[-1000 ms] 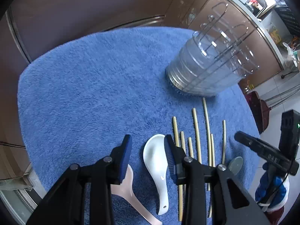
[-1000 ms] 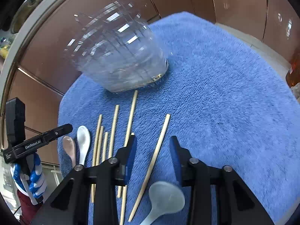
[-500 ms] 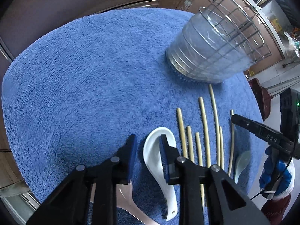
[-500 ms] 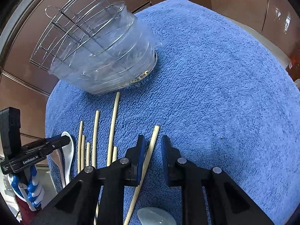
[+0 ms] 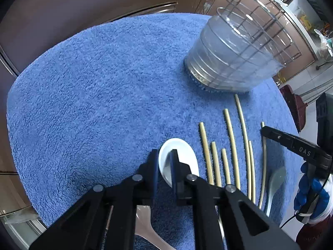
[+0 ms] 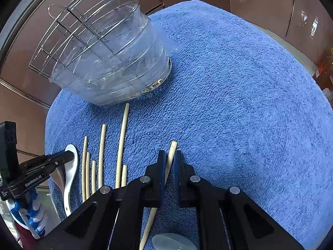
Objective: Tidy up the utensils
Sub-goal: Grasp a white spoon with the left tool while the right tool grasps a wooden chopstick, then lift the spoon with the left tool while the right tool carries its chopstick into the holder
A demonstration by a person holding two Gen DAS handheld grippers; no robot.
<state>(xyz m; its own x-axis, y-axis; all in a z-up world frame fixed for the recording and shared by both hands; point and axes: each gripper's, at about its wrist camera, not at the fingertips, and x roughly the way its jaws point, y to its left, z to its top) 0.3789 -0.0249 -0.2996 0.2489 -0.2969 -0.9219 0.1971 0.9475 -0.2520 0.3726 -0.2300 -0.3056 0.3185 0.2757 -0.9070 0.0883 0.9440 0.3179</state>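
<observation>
My left gripper (image 5: 164, 156) is shut on the rim of a white ceramic spoon (image 5: 183, 156) that lies on the blue towel (image 5: 93, 95). My right gripper (image 6: 170, 156) is shut on a wooden chopstick (image 6: 172, 150) lying on the towel. Several more chopsticks (image 6: 121, 137) lie side by side to its left, also seen in the left wrist view (image 5: 231, 137). A clear plastic utensil holder with a wire rack (image 5: 235, 54) stands at the towel's far side; it also shows in the right wrist view (image 6: 112, 62).
A pink spoon (image 5: 145, 216) lies under my left gripper. A grey spoon (image 5: 274, 181) lies at the right of the chopsticks, under my right gripper (image 6: 170, 241). Brown cabinet doors (image 5: 83, 4) surround the towel.
Both grippers have lowered and closed: the left on the white spoon's rim, the right on the rightmost chopstick.
</observation>
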